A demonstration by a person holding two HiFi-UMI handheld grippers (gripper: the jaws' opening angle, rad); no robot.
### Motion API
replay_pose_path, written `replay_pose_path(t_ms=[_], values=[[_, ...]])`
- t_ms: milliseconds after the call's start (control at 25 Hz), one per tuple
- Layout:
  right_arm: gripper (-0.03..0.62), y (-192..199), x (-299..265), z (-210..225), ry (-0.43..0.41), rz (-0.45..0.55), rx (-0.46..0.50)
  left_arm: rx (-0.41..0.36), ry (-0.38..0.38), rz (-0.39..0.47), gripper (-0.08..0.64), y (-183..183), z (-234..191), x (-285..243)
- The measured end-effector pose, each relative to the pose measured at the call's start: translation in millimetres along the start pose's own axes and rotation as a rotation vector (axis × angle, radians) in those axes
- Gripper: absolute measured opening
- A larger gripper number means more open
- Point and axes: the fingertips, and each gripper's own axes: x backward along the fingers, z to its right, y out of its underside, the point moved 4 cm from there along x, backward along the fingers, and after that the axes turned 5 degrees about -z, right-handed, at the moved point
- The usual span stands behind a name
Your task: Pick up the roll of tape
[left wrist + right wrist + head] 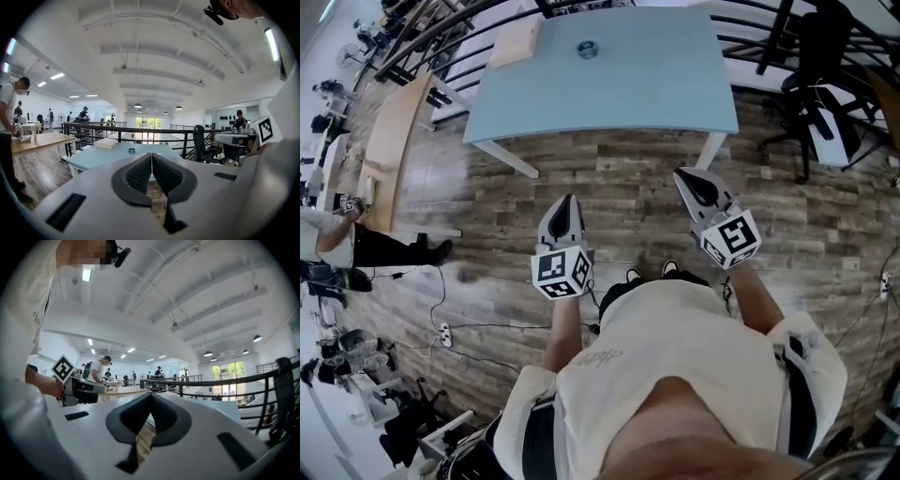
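The small dark roll of tape (587,49) lies toward the far side of the pale blue rectangular worktop (675,94). The left gripper (567,206) and right gripper (689,183), both pinched closed and empty, hang short of the worktop's near edge. Arriving closed might knock the roll away. Of the two gripper views, only the left shows the roll.

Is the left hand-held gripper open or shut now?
Shut. The pads of the left hand-held gripper touch at their tips, with nothing between them.

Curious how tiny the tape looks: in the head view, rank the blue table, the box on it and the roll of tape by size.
Largest to smallest:
blue table
box
roll of tape, by far the smallest
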Motion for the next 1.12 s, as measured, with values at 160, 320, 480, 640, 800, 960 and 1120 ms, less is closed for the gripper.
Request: replay_pose_path(t_ms=[160, 320, 480, 640, 800, 960, 1120], values=[[0.008, 6, -3, 12, -0.020, 0.003, -0.012, -0.004, -0.022, -0.011, 0.020, 2, 7, -6], [0.008, 13, -7, 18, -0.042, -0.015, -0.012, -0.009, -0.033, -0.011, 0.021, 4, 11, -12], [0.008, 16, -16, 23, -0.045, -0.027, -0.007, -0.058, -0.062, 0.036, 0.192, -5, 9, -20], [0.008, 14, -30, 25, -0.029, -0.039, 0.007, -0.054, -0.056, 0.064, 0.195, -11, -1, -31], [0.008, 8, -45, 16, -0.019, -0.045, 0.016, -0.043, -0.044, 0.062, 0.193, -13, -23, -36], [0.008, 2, -68, 7, -0.010, -0.052, 0.023, -0.036, -0.032, 0.060, 0.193, -17, -50, -43], [0.008, -3, -94, 4, 0.003, -0.050, 0.027, -0.052, -0.021, 0.060, 0.193, -18, -74, -54]])
